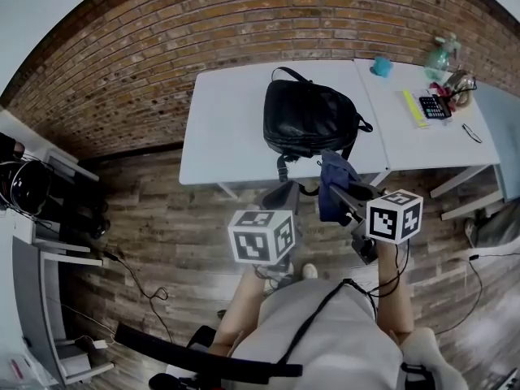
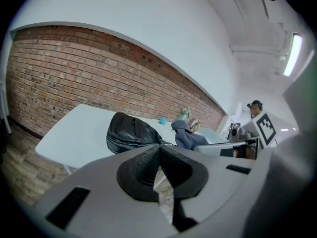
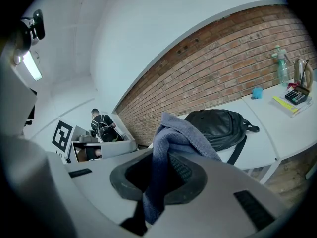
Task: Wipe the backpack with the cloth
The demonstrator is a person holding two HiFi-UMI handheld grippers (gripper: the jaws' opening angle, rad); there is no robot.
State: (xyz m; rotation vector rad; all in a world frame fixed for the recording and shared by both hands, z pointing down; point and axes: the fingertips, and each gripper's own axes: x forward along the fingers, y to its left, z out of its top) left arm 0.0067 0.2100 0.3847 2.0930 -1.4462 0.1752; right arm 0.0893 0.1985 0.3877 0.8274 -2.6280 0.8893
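We grip the blue cloth (image 3: 174, 139) in our right gripper (image 3: 163, 175), our left gripper (image 2: 159, 165) clenched shut, both nearer than the black backpack (image 1: 309, 119) on the white table (image 1: 219, 128).

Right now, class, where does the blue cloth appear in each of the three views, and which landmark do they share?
Head view: the cloth hangs at centre, just below the backpack.
Left gripper view: the cloth is right of centre, to the right of the backpack.
Right gripper view: the cloth is at centre, clamped in the right hand-held gripper.
Shared landmark: the black backpack on the white table.
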